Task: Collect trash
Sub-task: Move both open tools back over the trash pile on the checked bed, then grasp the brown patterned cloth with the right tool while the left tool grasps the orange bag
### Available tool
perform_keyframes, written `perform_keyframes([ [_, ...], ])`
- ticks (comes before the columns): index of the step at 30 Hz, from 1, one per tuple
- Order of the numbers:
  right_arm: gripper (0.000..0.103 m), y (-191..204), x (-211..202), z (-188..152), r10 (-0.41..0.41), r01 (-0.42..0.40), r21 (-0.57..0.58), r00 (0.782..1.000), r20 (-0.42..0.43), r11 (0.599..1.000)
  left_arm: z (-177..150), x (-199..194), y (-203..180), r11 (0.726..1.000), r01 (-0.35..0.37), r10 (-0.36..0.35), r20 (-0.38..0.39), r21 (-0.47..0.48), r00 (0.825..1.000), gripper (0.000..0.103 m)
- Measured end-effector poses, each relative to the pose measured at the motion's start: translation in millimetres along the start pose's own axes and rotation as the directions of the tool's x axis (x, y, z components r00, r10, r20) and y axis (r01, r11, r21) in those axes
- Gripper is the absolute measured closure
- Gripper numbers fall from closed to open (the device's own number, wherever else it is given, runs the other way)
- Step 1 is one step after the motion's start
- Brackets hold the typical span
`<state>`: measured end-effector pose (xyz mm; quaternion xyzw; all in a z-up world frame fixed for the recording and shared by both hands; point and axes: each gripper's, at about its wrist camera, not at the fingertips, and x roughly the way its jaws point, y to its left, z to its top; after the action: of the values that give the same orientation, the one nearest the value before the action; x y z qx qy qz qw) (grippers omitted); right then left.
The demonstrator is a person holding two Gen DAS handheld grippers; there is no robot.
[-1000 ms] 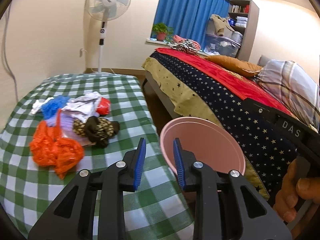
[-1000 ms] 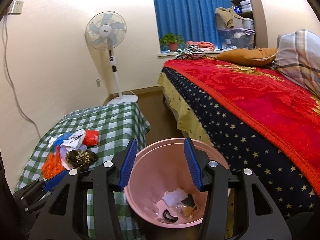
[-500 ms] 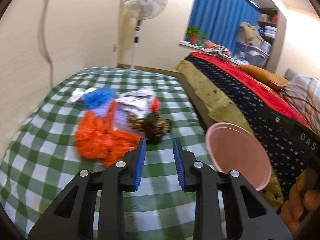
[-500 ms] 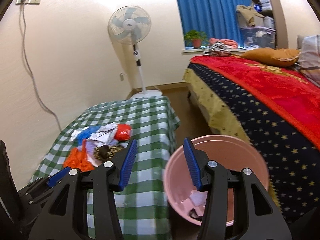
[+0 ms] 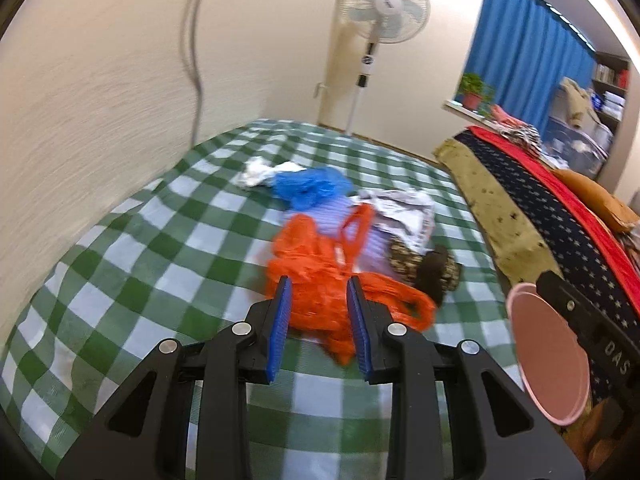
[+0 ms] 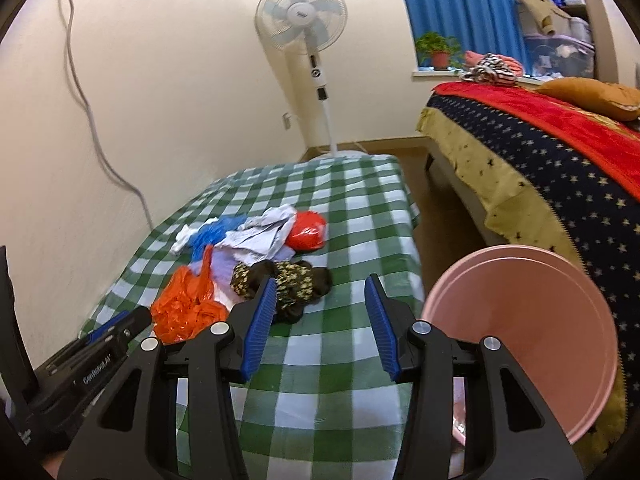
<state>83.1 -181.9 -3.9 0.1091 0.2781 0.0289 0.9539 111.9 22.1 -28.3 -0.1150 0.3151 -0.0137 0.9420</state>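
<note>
Left wrist view shows our left hand-held gripper (image 5: pixel 320 322) low over the green-checked bench (image 5: pixel 120 280), its blue pads set a little apart with the orange plastic bag (image 5: pixel 320 276) seen between them; we cannot tell whether the pads touch it, and nothing looks clamped. The bag lies crumpled, its long axis running from the near edge of the pile away toward the wall, one handle loop (image 5: pixel 356 232) standing up at the far end. Behind it sit a blue crumpled bag (image 5: pixel 312 188), white paper (image 5: pixel 404 212) and a dark patterned cloth (image 5: pixel 424 272).

From the right wrist view, our right hand-held gripper (image 6: pixel 322 322) hangs above bare checked cloth, jaws closing with nothing between them. The trash pile (image 6: pixel 248 264) is ahead and left of it. The pink bin (image 6: pixel 528 320) stands just beside the bench, between it and the bed (image 6: pixel 540 152), mouth tilted toward us.
</note>
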Motion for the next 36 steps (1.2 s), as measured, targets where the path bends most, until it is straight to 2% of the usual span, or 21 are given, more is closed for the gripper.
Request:
perform_keyframes([
  [2,0.057,5.0,7.7,0.1,0.012,-0.012,-0.01,1.0,-0.01,1.0,1.3,4.4,7.3,0.999,-0.015,0.015,-0.006,-0.029,1.0,0.068],
  [6,0.057,12.2,20.3,2.9,0.032,-0.032,-0.022,0.999,-0.021,0.999,3.3,12.7,17.2,0.998,-0.028,0.027,-0.019,-0.063,0.999,0.065],
  [13,0.056,27.3,42.7,4.5,0.054,-0.056,-0.054,0.998,-0.042,0.997,5.4,25.3,22.2,0.997,-0.015,0.011,-0.044,-0.077,0.999,0.046],
  [19,0.056,36.2,62.1,2.7,0.061,-0.067,-0.07,0.995,-0.074,0.995,5.2,34.0,31.3,0.994,-0.02,0.013,-0.065,-0.111,0.998,0.045],
  [27,0.057,45.0,79.9,-0.3,0.048,-0.06,-0.107,0.992,-0.114,0.992,6.7,38.8,31.0,0.994,-0.016,0.008,-0.073,-0.108,0.997,0.045],
  [29,0.067,45.2,82.2,-1.7,0.047,-0.06,-0.108,0.991,-0.122,0.992,6.7,39.2,30.7,0.994,-0.016,0.008,-0.074,-0.109,0.997,0.045],
  [30,0.081,45.3,83.7,-2.1,0.045,-0.059,-0.109,0.991,-0.128,0.992,6.8,39.6,30.6,0.994,-0.015,0.006,-0.075,-0.109,0.997,0.045],
  [31,0.089,44.8,84.4,-2.5,0.047,-0.062,-0.109,0.99,-0.132,0.992,7.0,40.2,30.2,0.994,-0.013,0.005,-0.075,-0.109,0.997,0.045],
  [33,0.098,43.3,84.5,-2.5,0.048,-0.061,-0.104,0.99,-0.132,0.993,6.8,40.3,28.8,0.994,-0.009,0.001,-0.075,-0.107,0.997,0.045],
  [36,0.099,41.7,80.6,-1.1,0.037,-0.05,-0.106,0.992,-0.12,0.993,6.8,41.1,27.0,0.994,0.0,-0.009,-0.077,-0.106,0.997,0.044],
])
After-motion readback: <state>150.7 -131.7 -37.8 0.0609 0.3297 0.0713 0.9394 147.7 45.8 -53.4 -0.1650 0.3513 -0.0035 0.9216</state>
